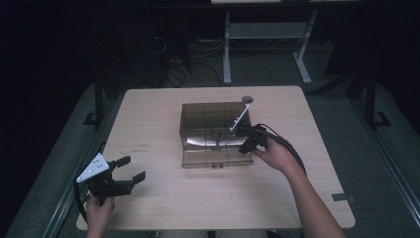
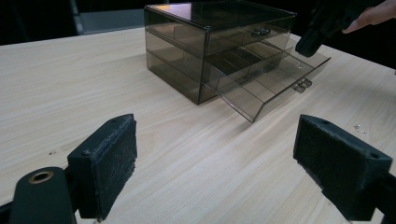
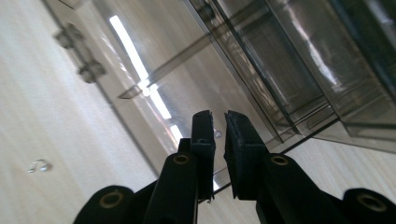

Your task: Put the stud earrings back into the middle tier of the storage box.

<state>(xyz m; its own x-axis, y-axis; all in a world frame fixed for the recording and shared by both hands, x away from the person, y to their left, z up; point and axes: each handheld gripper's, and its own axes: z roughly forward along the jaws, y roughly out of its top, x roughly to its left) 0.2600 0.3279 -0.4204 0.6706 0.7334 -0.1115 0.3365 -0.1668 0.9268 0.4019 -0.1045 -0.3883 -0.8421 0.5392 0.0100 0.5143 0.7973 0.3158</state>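
Drawer box (image 2: 219,51) ahead of left gripper (image 2: 215,163): smoked clear plastic, glossy; table (image 2: 70,84) under it: pale wood-grain, matt; jaw pads (image 2: 114,158): black, rough, fuzzy.

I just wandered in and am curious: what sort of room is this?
Probably a lab or workshop set up for recording. A lone wooden table holds a smoky plastic drawer box, cables lie on the floor behind, and a person works handheld left tongs and right tongs.

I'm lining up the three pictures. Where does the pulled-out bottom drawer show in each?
High view: bottom drawer centre, under the right gripper.
Left gripper view: upper right, below that gripper.
Right gripper view: upper middle, behind the jaws.
Shared landmark: the drawer's handle.
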